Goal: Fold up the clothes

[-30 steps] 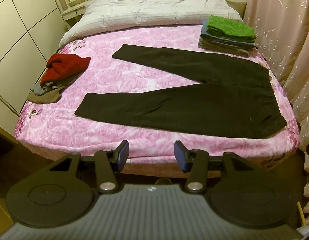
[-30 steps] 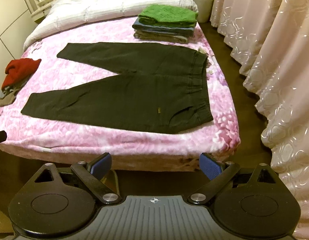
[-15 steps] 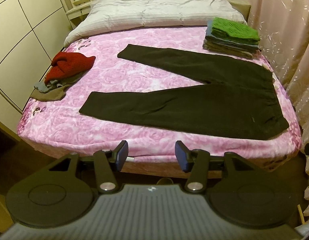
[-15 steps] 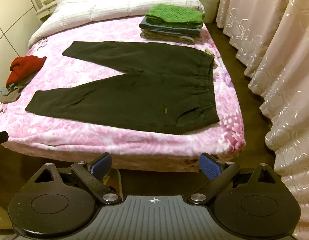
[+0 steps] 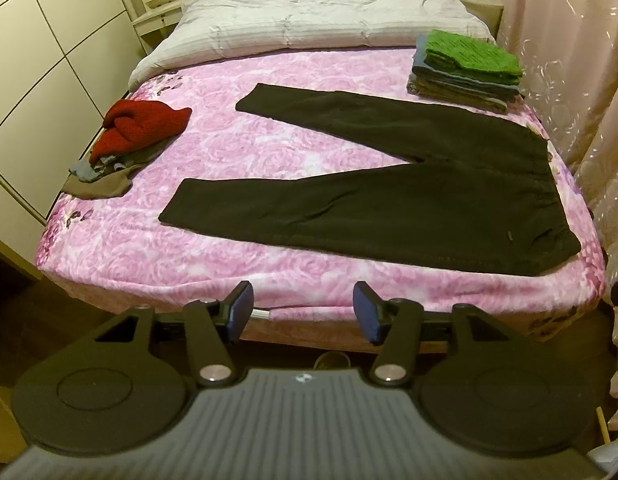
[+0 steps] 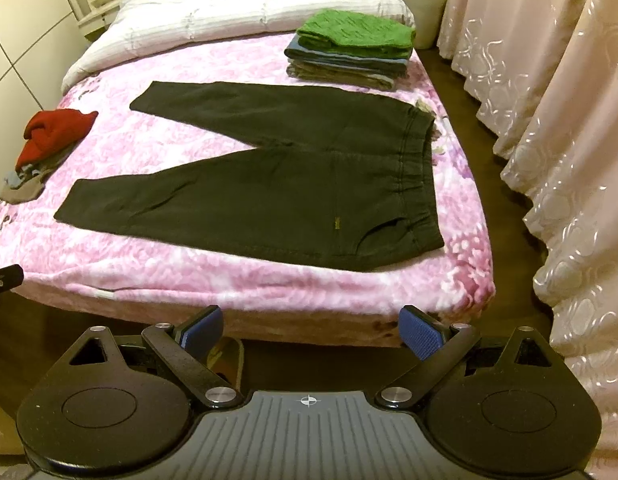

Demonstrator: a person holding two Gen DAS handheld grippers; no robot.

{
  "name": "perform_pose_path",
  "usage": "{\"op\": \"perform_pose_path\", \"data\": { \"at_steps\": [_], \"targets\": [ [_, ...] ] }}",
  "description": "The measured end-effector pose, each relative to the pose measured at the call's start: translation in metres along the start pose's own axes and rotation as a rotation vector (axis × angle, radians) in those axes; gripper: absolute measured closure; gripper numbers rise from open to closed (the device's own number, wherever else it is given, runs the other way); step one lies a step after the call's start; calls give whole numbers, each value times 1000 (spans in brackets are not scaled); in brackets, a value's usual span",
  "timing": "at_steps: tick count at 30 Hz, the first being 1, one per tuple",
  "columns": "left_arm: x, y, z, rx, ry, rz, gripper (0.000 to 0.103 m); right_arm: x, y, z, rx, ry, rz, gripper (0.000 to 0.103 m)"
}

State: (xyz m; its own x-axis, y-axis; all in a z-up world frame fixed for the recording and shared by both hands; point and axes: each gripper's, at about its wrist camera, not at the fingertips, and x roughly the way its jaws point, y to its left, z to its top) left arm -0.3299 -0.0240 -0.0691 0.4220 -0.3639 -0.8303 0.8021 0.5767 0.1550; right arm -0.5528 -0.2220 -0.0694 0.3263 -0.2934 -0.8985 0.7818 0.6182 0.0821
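Trousers (image 5: 389, 200) flat on bed (image 5: 121, 248), legs splayed | step: pre-grasp | left gripper (image 5: 301, 312) opening, empty; right gripper (image 6: 309, 330) wide, empty | next: likely reach, pinch a hem.

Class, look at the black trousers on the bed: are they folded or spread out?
Spread out. The black trousers lie flat on the pink blanket, both legs extended and splayed apart, waistband flat towards the curtain side, with no fold made yet.
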Motion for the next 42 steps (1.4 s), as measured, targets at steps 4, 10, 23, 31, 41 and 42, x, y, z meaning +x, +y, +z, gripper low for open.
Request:
{"op": "perform_pose_path", "data": {
  "at_steps": [4, 10, 23, 31, 41, 42],
  "targets": [
    [10, -2, 8, 17, 8, -15, 52, 6, 1, 5, 12, 11, -8, 7],
    [36, 4, 29, 34, 27, -39, 51, 21, 10, 22, 34, 31, -27, 7],
    [116, 43, 128, 110, 44, -128, 36, 72, 60, 106, 101, 41, -82, 7],
    [159, 65, 189, 212, 47, -188, 33, 96, 87, 149, 205, 69, -114, 7],
    [209, 83, 225, 307, 86, -242, 33, 124, 110, 171, 326, 120, -171, 7],
    [213, 83, 226, 313, 91, -245, 33, 127, 112, 171, 330, 127, -174, 7]
  ]
}}
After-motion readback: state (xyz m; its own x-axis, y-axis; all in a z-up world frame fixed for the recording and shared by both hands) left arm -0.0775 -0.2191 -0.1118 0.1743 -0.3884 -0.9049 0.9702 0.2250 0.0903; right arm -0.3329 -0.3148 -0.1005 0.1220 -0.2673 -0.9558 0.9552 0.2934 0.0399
